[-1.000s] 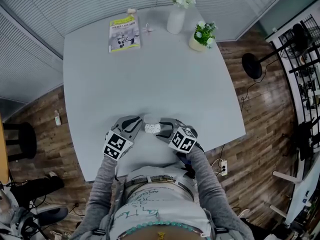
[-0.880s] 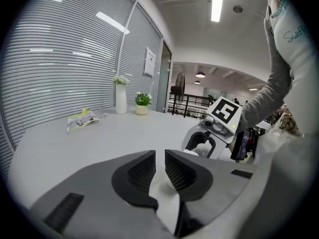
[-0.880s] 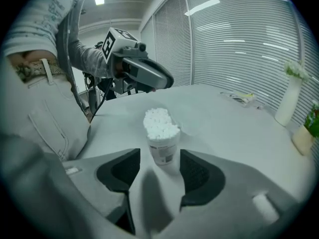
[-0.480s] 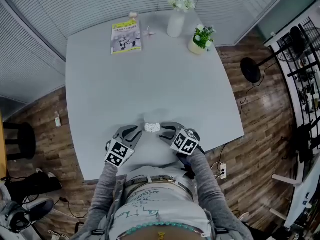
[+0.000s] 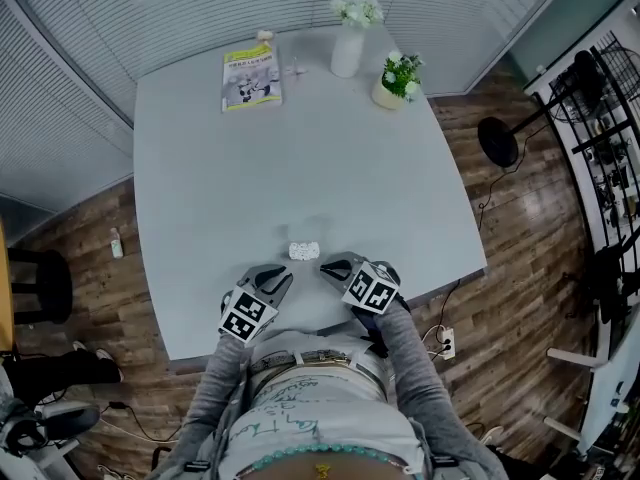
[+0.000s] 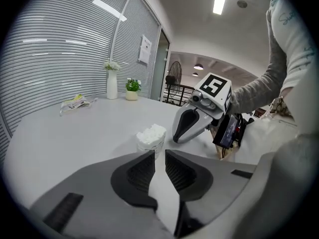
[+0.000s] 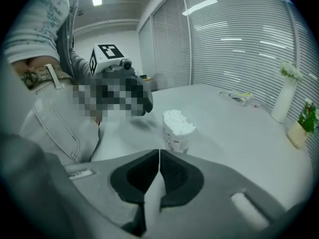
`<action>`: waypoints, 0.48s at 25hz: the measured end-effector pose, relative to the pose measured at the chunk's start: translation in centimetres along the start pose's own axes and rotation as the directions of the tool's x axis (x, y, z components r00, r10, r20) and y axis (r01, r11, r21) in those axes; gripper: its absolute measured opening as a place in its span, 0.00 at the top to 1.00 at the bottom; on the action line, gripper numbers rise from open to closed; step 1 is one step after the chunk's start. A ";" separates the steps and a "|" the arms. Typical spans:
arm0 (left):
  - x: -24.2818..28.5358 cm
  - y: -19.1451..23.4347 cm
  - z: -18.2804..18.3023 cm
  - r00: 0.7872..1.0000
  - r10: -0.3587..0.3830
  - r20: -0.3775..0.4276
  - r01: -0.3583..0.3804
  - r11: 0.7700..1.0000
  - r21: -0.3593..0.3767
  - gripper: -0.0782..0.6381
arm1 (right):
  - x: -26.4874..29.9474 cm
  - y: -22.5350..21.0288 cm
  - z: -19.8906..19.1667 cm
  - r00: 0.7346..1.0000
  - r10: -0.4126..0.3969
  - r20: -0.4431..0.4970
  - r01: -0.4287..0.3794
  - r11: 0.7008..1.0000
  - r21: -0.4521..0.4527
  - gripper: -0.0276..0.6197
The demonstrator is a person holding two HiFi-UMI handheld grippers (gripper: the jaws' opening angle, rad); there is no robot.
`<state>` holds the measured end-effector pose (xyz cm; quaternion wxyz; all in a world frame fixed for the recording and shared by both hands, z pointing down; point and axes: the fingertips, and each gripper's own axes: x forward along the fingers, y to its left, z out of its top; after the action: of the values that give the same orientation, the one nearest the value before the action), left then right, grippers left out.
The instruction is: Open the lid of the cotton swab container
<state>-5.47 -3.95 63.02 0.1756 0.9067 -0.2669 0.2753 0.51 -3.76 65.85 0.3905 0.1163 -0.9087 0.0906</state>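
Swab tub (image 5: 304, 251) stands uncapped near the table (image 5: 300, 148) edge. I hold my right tongs (image 5: 326, 266) clenched empty and my left tongs (image 5: 284, 276) narrowly parted (just closing, nothing between), apparently backing off: job done.

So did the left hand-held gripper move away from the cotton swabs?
Yes. The left hand-held gripper has backed away from the cotton swab container, toward the table's near edge. Its jaws have just been closing, with nothing between them.

Container (image 5: 304, 251) set on worktop (image 5: 200, 188) just beyond left claw (image 5: 279, 279) and right claw (image 5: 329, 266), booklet (image 5: 250, 78), vase (image 5: 347, 50) and plant (image 5: 394, 80) placed at far edge.
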 end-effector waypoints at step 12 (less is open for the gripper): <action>-1.5 -2.5 2.3 0.995 -0.029 0.092 0.029 1.000 -0.001 0.89 | -1.1 2.1 3.4 0.990 0.034 0.135 -0.030 0.999 -0.032 0.95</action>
<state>-4.09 -2.46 59.87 0.1682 0.9221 -0.2617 0.2301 -1.68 -2.44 62.54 0.3282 0.1018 -0.9361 0.0752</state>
